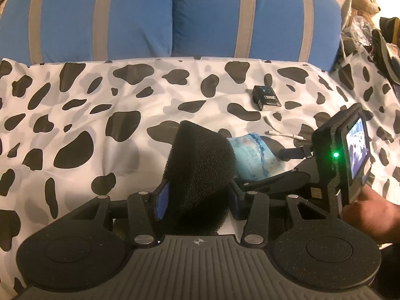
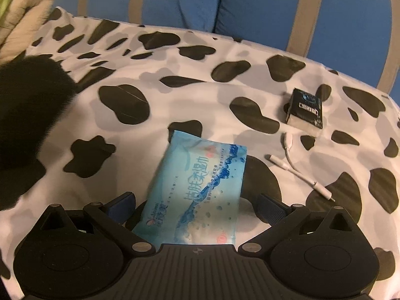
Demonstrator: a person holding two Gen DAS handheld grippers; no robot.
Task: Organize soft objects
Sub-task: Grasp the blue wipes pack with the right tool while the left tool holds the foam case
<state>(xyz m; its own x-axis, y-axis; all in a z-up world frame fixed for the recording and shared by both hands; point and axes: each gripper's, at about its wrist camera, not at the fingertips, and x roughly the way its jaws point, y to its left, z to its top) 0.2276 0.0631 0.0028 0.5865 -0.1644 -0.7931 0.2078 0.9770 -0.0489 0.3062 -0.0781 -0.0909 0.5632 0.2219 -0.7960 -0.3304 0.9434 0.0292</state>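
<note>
Left gripper (image 1: pixel 197 197) clamps a black sponge (image 1: pixel 200 165) above the spotted sheet (image 1: pixel 100 115); right gripper (image 2: pixel 195 205), jaws spread, straddles a blue wipes pack (image 2: pixel 197 190) mid-sheet.

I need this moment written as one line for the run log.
left gripper: shut on black sponge | right gripper: open around blue wipes pack | surface: spotted sheet

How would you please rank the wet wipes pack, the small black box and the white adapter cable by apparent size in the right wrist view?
1. Wet wipes pack, clearly largest, though nearest the camera.
2. Small black box.
3. White adapter cable: longer than the box but very thin, so this order is unsure.
</note>
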